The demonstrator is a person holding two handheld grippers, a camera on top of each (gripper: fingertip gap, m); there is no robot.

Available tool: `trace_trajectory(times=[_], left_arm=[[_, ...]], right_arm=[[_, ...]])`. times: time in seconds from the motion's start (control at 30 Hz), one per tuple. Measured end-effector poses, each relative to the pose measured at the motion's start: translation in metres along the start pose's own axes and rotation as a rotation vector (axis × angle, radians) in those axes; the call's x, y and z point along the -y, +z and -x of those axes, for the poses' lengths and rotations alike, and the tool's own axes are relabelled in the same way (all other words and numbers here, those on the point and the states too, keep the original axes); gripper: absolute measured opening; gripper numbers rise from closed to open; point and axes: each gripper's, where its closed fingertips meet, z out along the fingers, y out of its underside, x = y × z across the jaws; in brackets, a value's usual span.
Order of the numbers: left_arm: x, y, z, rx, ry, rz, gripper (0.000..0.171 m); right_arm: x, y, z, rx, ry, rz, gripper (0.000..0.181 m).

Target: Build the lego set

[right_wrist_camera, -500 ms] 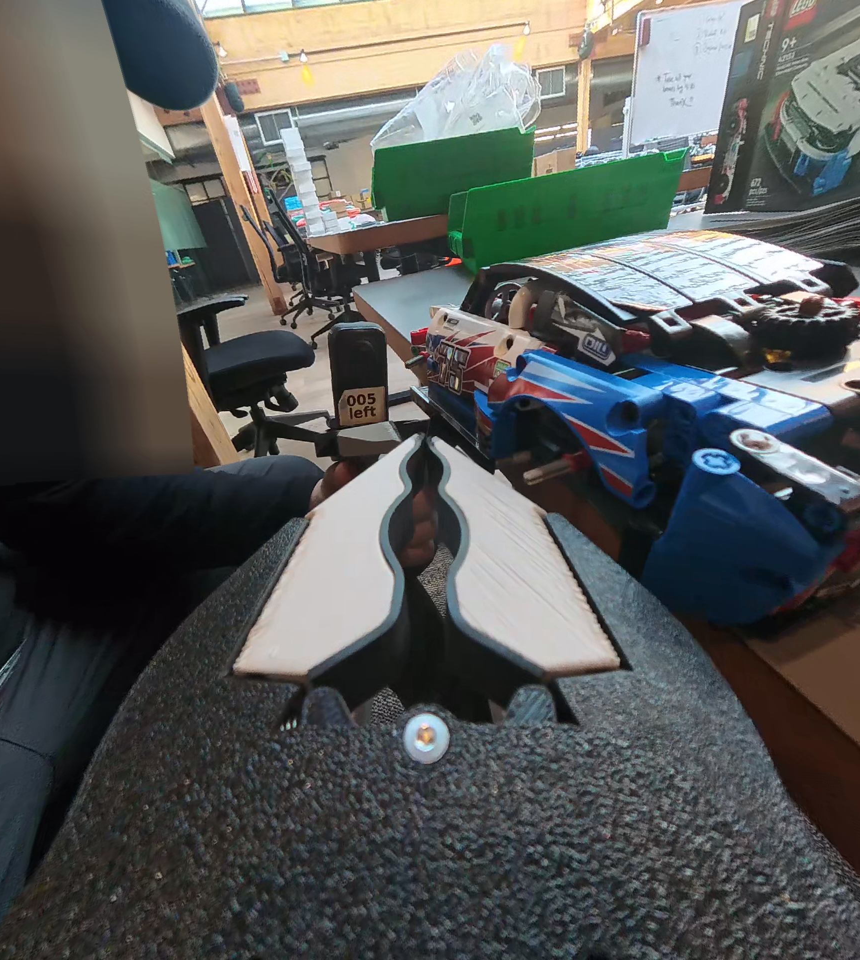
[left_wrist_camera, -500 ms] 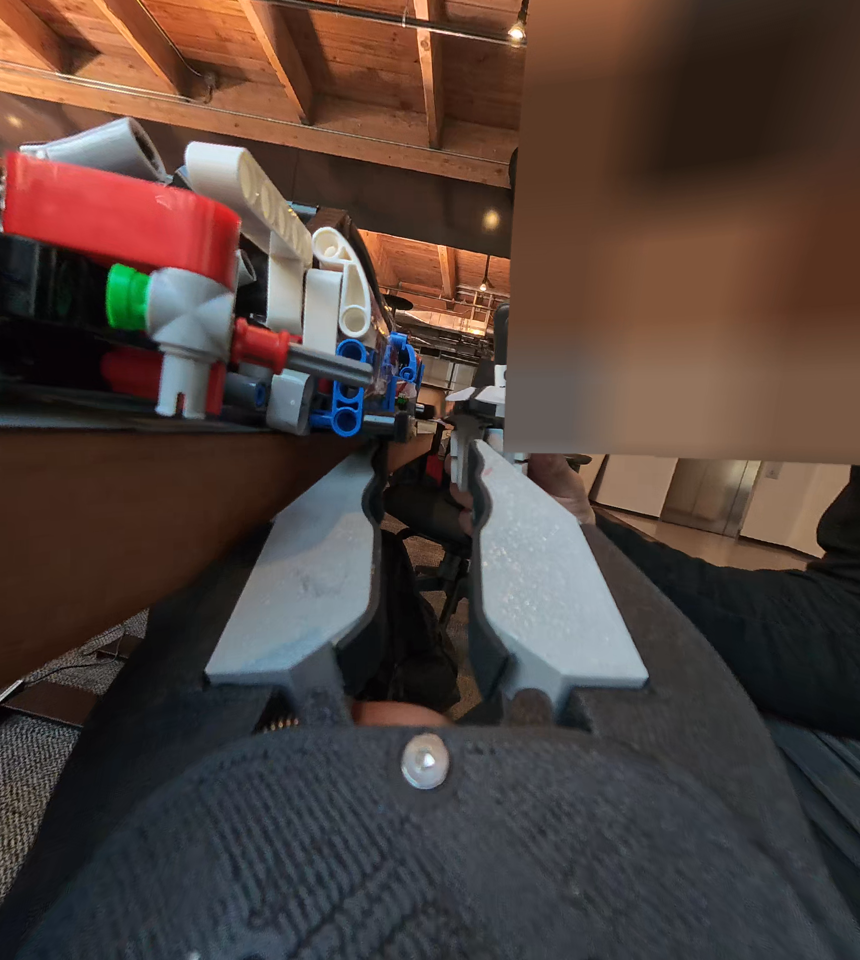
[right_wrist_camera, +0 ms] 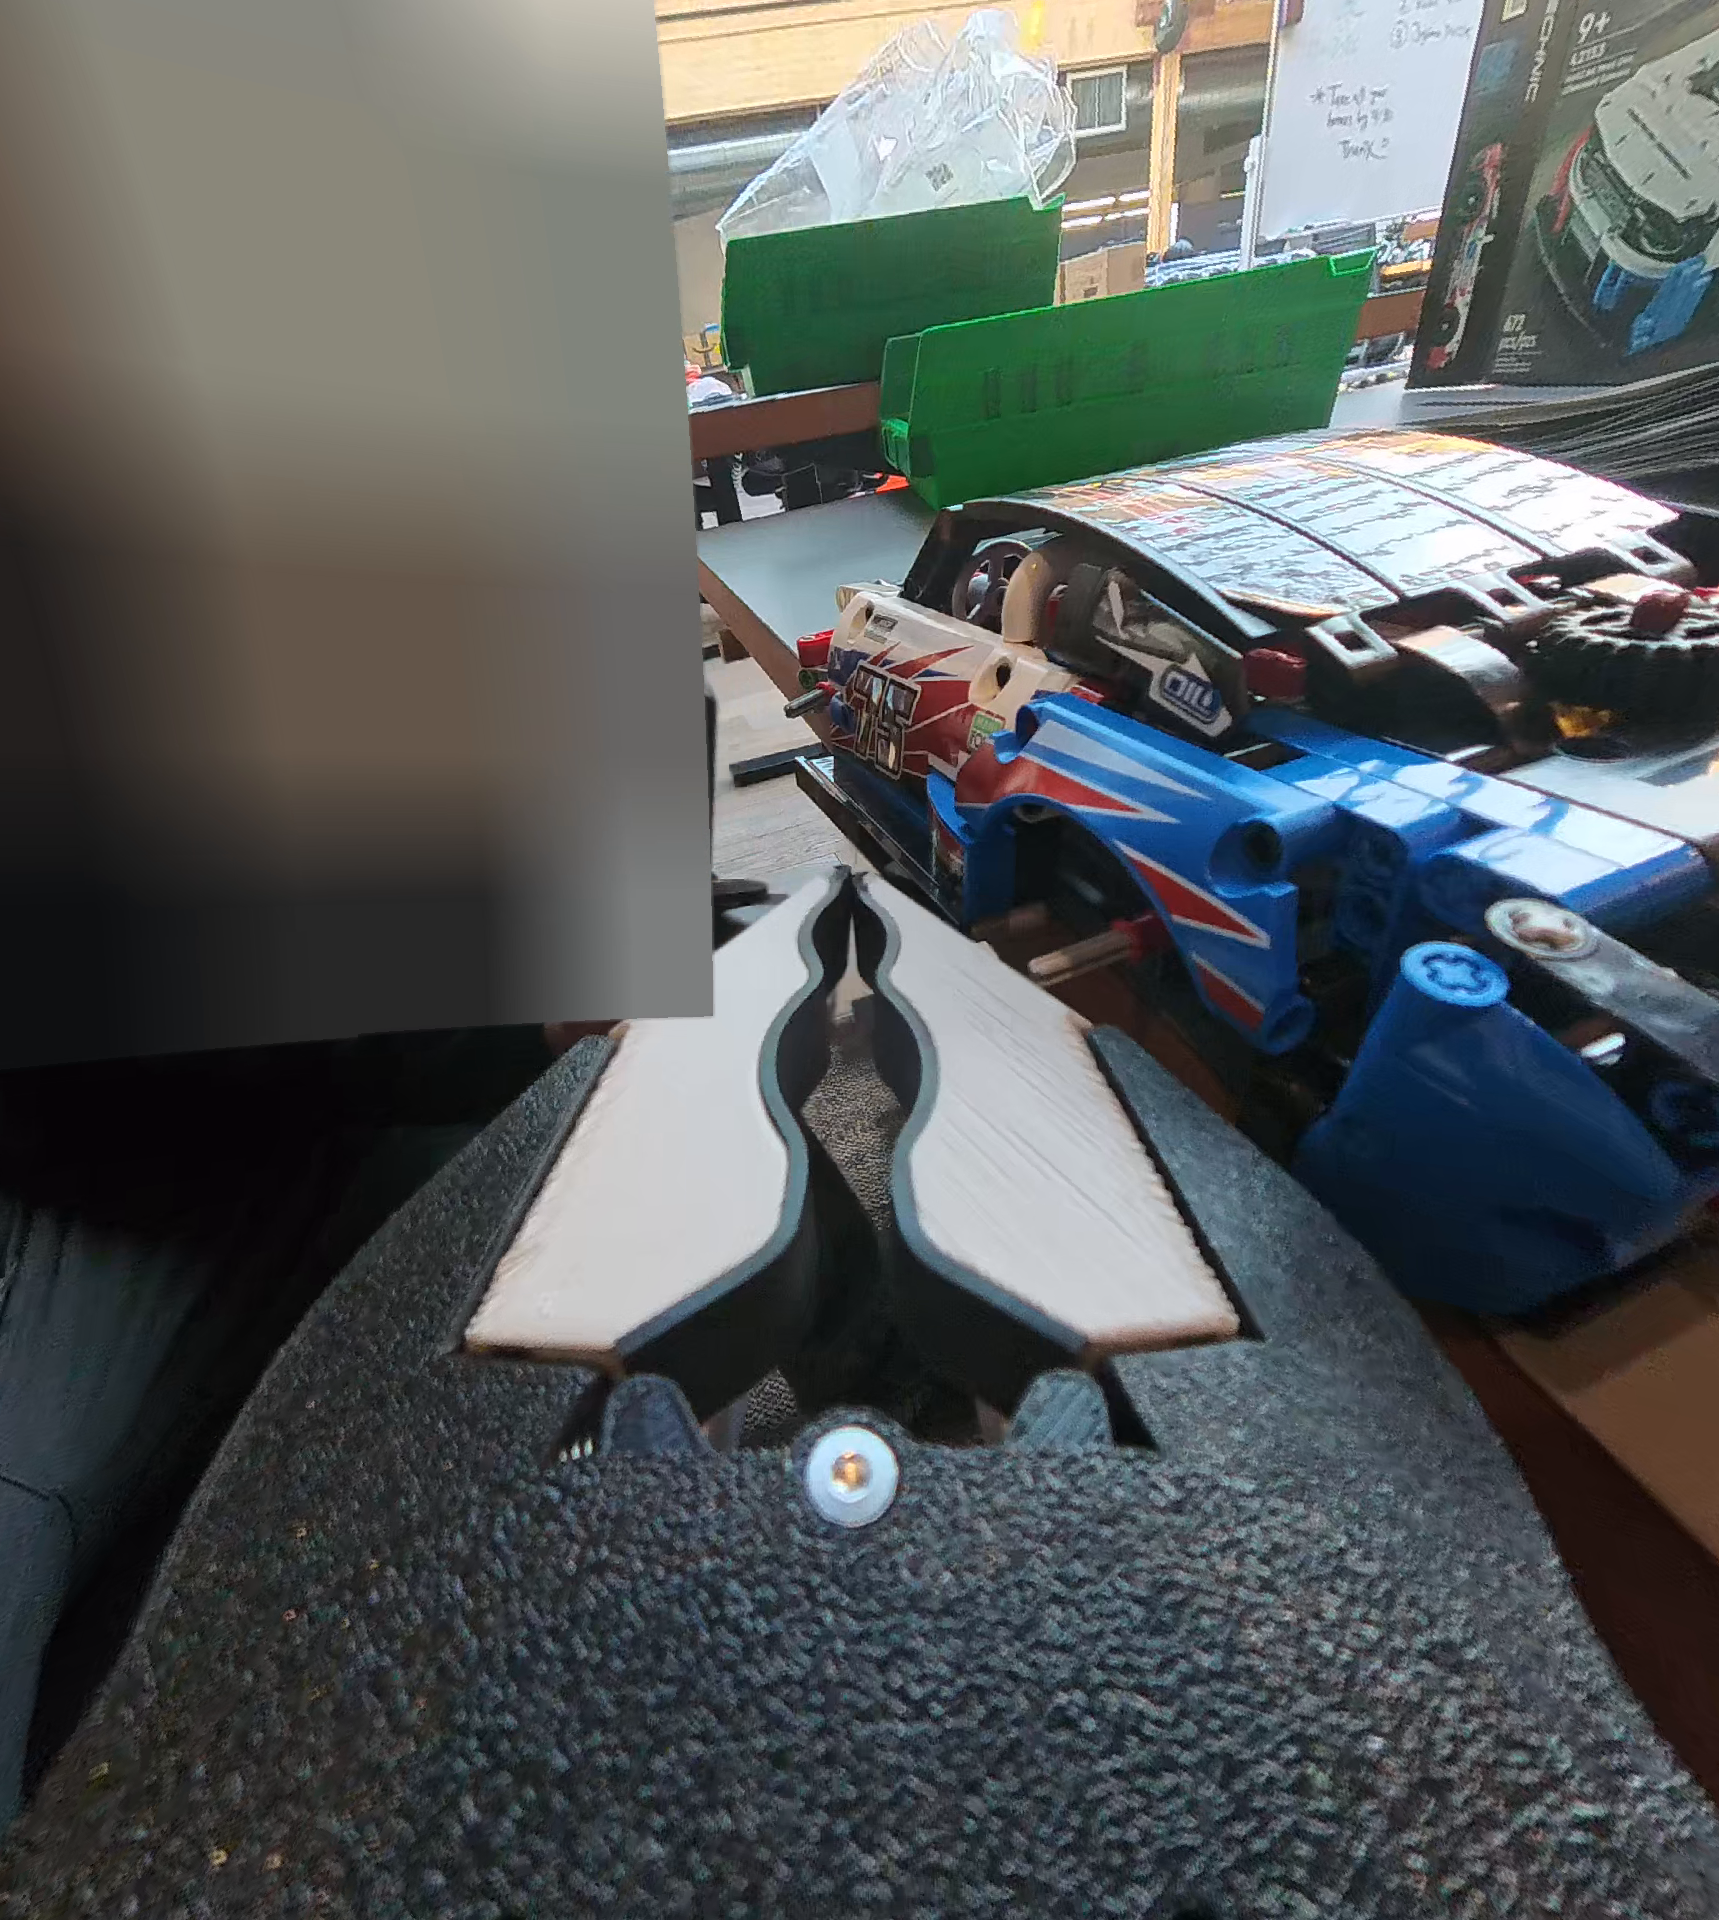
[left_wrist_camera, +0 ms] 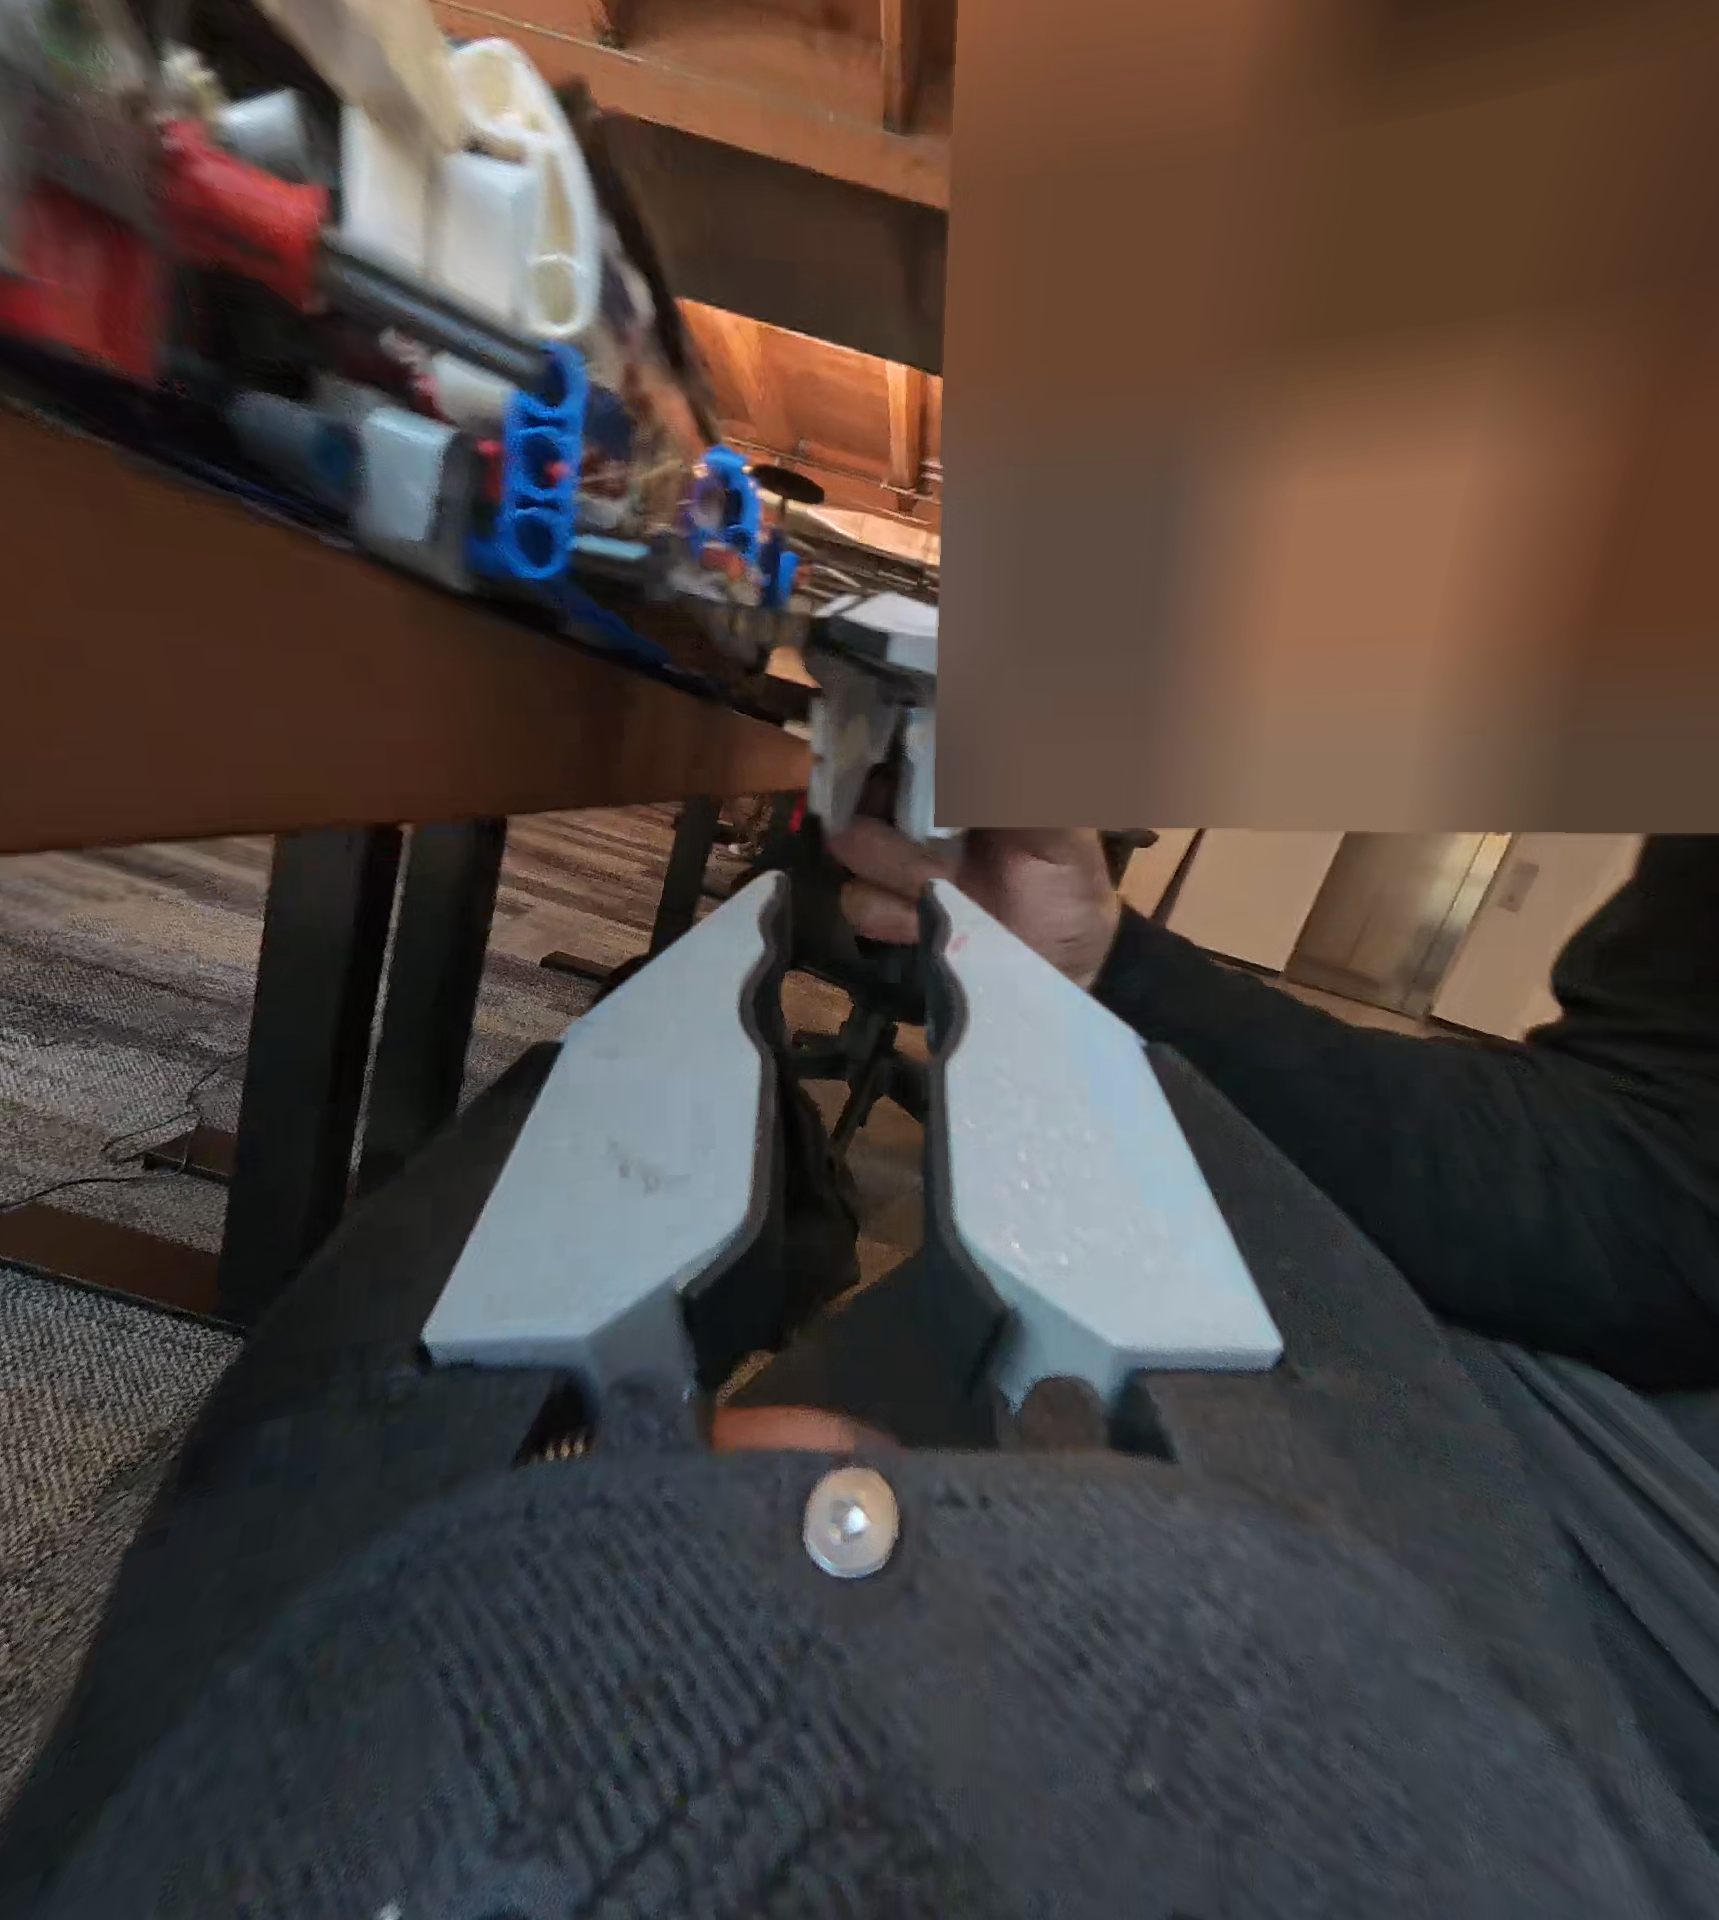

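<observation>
The lego car [right_wrist_camera: 1302, 831], blue, white and red with a black roof, stands on the table [right_wrist_camera: 1665, 1403] at the right of the right wrist view. My right gripper [right_wrist_camera: 852, 885] is shut and empty, held off the table's edge just left of the car's front. In the left wrist view the car [left_wrist_camera: 481, 312] is blurred at the upper left on the brown table [left_wrist_camera: 211, 675]. My left gripper [left_wrist_camera: 855, 914] is open and empty, below the table edge. The right gripper [left_wrist_camera: 870, 727] shows beyond it, held in a hand.
Two green bins [right_wrist_camera: 1115, 384] and a plastic bag [right_wrist_camera: 917, 114] stand behind the car. The set's box [right_wrist_camera: 1624, 177] and a stack of booklets [right_wrist_camera: 1665, 416] are at the back right. Black table legs [left_wrist_camera: 315, 1039] stand on grey carpet. A person's dark sleeve [left_wrist_camera: 1457, 1143] is at right. Left tips to right tips: about 5 cm.
My left gripper has dropped lower, so the table's underside and legs now show; its jaws stay apart. My right gripper has shifted toward the car and stays shut.
</observation>
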Motion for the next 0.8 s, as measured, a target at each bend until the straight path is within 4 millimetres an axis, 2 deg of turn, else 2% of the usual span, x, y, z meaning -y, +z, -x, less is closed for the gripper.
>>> trace_trajectory(times=[0.13,0.3,0.8], left_arm=[[0.014,0.008,-0.02,-0.054,0.042,0.031,0.038],[0.027,0.012,-0.034,-0.079,0.098,0.036,0.035],[0.031,0.013,-0.032,-0.036,0.182,0.075,0.041]], right_arm=[[0.004,-0.003,0.0,0.008,0.001,-0.015,0.0],[0.002,-0.006,0.001,0.011,0.0,-0.008,0.0],[-0.001,-0.002,0.002,0.027,-0.001,0.006,0.0]])
